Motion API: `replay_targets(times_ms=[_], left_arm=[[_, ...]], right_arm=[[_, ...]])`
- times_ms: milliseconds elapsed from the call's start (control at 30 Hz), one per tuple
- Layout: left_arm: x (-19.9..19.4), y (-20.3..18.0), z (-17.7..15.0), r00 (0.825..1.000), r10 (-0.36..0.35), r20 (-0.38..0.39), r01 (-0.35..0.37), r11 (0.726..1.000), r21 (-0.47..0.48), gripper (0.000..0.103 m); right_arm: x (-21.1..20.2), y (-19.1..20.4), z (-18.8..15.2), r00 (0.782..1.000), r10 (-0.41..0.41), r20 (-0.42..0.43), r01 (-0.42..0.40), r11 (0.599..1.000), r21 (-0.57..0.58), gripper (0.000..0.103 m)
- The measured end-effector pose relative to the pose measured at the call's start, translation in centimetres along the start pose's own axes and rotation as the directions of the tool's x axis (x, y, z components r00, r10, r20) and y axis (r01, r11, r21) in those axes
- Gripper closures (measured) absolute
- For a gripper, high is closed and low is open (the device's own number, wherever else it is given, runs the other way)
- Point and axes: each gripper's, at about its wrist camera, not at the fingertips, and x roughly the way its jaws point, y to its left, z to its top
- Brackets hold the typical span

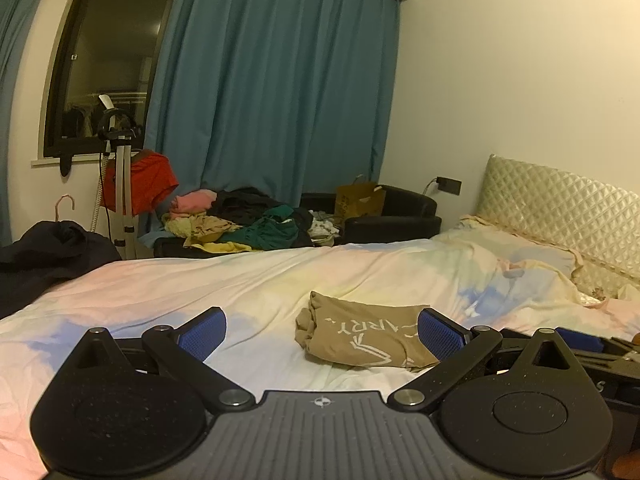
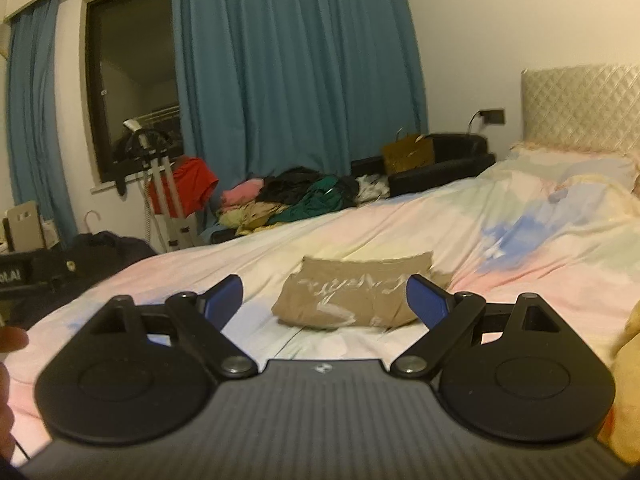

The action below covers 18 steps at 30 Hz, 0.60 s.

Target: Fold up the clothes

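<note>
Both of your tongs are spread wide and hold nothing: the left tongs and the right tongs each hover low over the bed with blue pads apart. The tan shirt lies on the sheet just ahead of them, already folded into a compact rectangle with its white lettering facing up; in the left wrist view it sits a little toward the right finger, which overlaps its near corner, and in the right wrist view it lies almost centred between the fingers. From how it lies, this garment looks finished, so you are most likely between items, not mid-fold. The next move probably calls for either shifting this bundle aside or fetching another piece. The pile of clothes waits well beyond the tongs, past the far edge of the bed, in front of the blue curtain. To reach it you would carry one pair of tongs forward over the folded shirt without dragging across it, then pinch a single loose layer, since the heap looks tangled and may lift in a clump.
</note>
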Motion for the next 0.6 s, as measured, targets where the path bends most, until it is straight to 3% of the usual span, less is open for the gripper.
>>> replay_targets(times_ms=[200,600], left_arm=[[0.6,-0.8,-1.6,1.0,0.027,-0.013,-0.026,0.997,0.069,0.0],[1.4,-0.2,-2.4,0.999,0.026,-0.033,-0.025,0.999,0.033,0.0]], right_arm=[[0.4,0.7,-0.9,1.0,-0.026,0.004,0.026,0.999,-0.043,0.013],[1.2,0.4,-1.3,0.996,-0.083,-0.034,0.082,0.996,-0.031,0.013]])
